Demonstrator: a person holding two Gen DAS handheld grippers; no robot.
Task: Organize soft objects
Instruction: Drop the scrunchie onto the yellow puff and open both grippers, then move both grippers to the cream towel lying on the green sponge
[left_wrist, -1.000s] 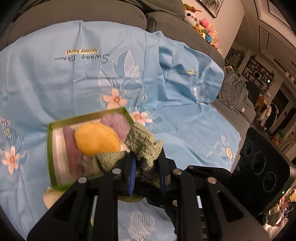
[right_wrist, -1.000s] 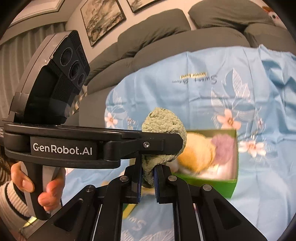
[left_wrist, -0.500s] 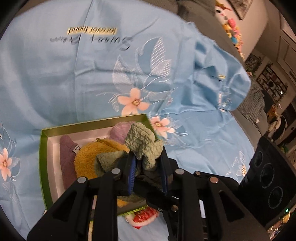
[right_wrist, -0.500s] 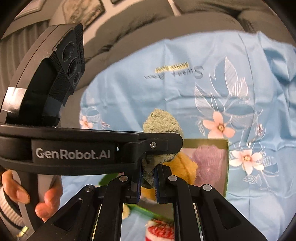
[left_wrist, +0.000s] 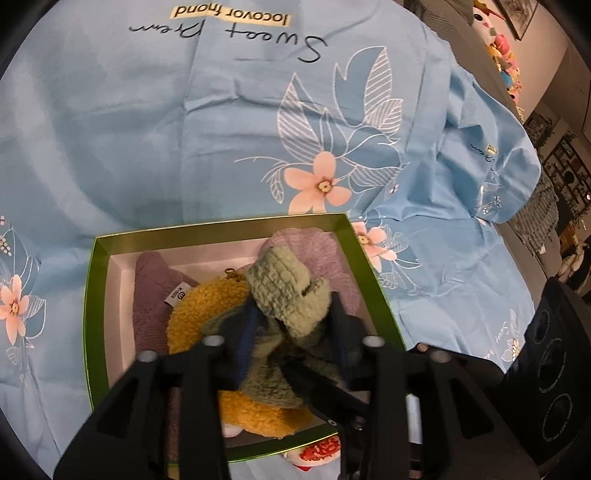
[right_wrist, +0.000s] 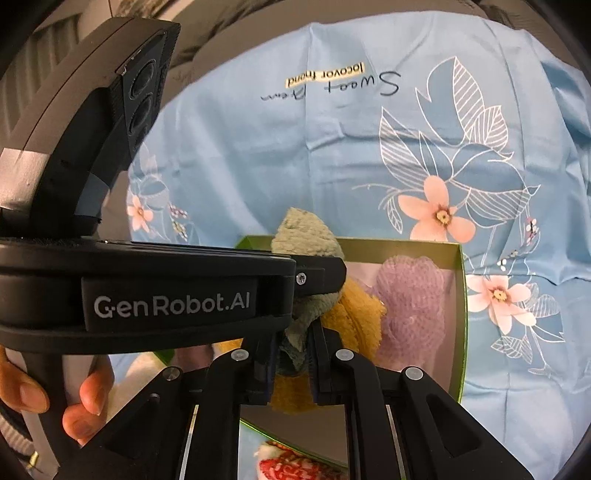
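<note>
Jaws of the left hand-held gripper (left_wrist: 291, 328) have just been opening and now stand apart on either side of the green knitted piece (left_wrist: 286, 291), with a gap showing at each pad, so the left grip looks released. From the right wrist view, the right hand-held gripper (right_wrist: 290, 360) has a lower fold of that same green piece pinched between its nearly closed jaws, which have just eased open slightly; the cloth fills the gap between them. Both grippers carry one floppy item together, probably so it goes in without trailing over the rim. It hangs directly above the yellow fleecy item (left_wrist: 195, 317) inside the green-edged box (left_wrist: 88, 295), which also holds purple knitted pieces (left_wrist: 147, 295). Just outside the box's near edge lies a red-and-white soft toy (right_wrist: 291, 469). Farther off, the box rests on a blue flowered cloth (left_wrist: 147, 129) spread over a sofa, not a counter.
</note>
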